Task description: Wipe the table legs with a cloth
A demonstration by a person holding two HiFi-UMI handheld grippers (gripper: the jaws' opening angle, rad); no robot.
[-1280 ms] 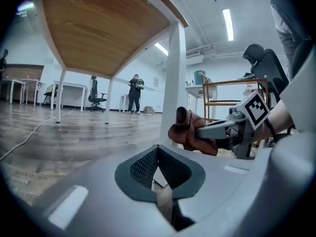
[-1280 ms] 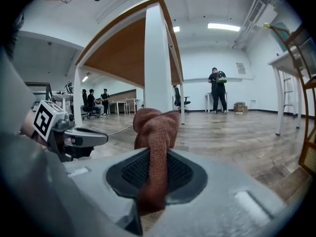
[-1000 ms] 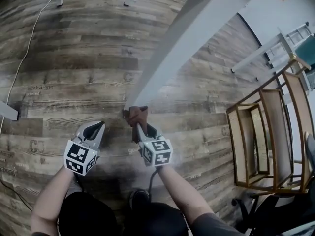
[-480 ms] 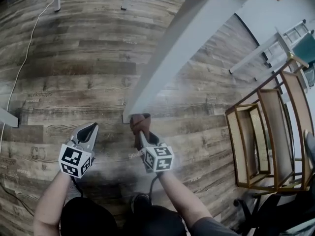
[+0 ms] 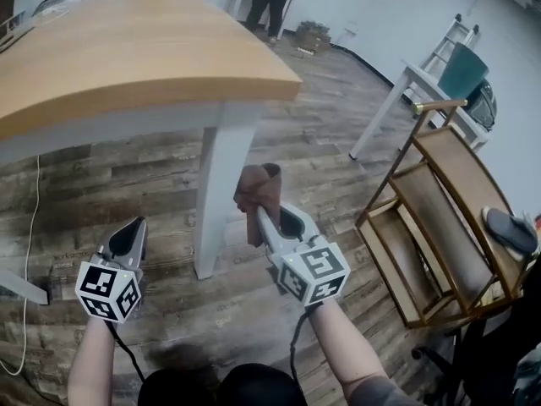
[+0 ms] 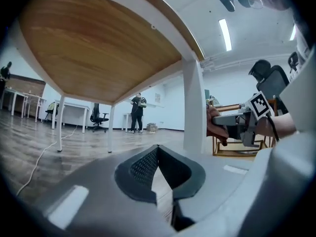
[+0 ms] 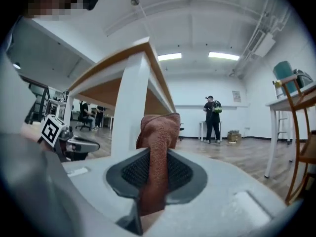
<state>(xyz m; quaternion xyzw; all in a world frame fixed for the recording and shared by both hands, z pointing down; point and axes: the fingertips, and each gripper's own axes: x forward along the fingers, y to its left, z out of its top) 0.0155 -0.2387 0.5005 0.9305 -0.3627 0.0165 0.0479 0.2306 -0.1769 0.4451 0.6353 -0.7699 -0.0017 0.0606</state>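
Cloth [image 5: 258, 194] is rust-brown terry, bunched into a thick fold, centre of the head view, pinched in the right gripper [image 5: 262, 214]. Its long axis runs roughly up-down in that frame: rounded folded end points up above the jaw tips, a narrower tail hangs down past them along the gripper body. Right gripper view shows the same thing, cloth [image 7: 158, 147] standing up through the middle of the jaws, looped top tipped a bit right, lower end trailing toward bottom of frame. Left to right in the head view: left gripper [image 5: 137, 222] at lower left, low over the wood-plank floor [image 5: 152, 167], jaws pressed together with nothing between them; left gripper view confirms it, left gripper [image 6: 158, 148] pads meeting at the tip. Next, white table leg [image 5: 218, 193] drops from the corner of the wooden tabletop [image 5: 127, 49] that fills the upper left. Cloth sits at the leg's right edge, partway up, looks pressed on it; in the left gripper view the cloth [image 6: 215, 127] also reads as against the table leg [image 6: 193, 107] on its right side. Right gripper is just right of the leg, marker cube toward bottom centre. Far right, a wooden chair [image 5: 456, 201], well apart from the leg.
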